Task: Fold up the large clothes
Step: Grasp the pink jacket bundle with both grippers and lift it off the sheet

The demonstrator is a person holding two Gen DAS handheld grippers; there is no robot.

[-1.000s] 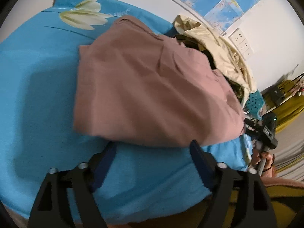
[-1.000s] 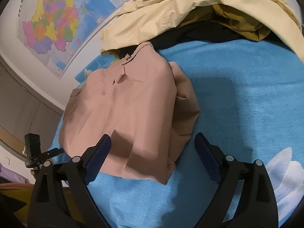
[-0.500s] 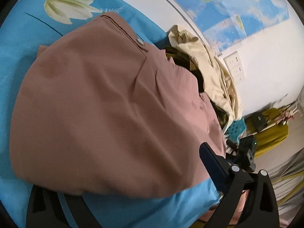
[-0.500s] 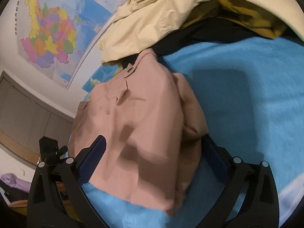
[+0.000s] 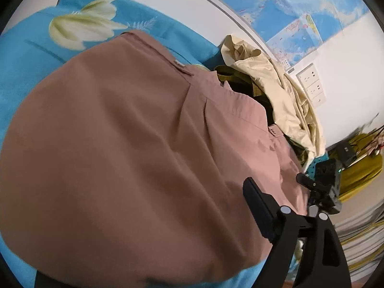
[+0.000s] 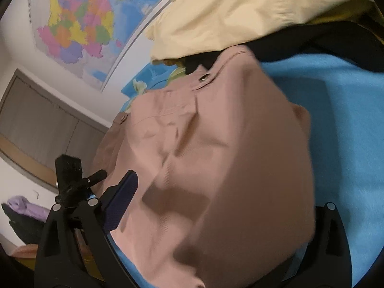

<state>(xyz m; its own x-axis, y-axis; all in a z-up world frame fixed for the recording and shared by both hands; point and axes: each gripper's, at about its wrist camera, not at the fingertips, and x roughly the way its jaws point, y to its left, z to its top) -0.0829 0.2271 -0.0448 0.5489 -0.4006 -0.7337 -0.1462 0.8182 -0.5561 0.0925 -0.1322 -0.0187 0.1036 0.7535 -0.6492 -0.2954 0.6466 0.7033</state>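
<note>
**Both tongs have slid in under the pink clothes**

Both tongs came closer, so the folded pink clothes (image 5: 134,158) now fill the middle of each view. The left tongs (image 5: 148,259) are closing, wide apart, with cloth lying over one finger; nothing looks pinched yet. The right tongs (image 6: 216,228) stand wide too, cloth draped between them; a grip I cannot tell. Best to scoop low and lift evenly. The pile sits on a blue blanket (image 6: 348,124), beside yellow clothes (image 6: 240,12), under a wall map (image 6: 76,24).
</note>
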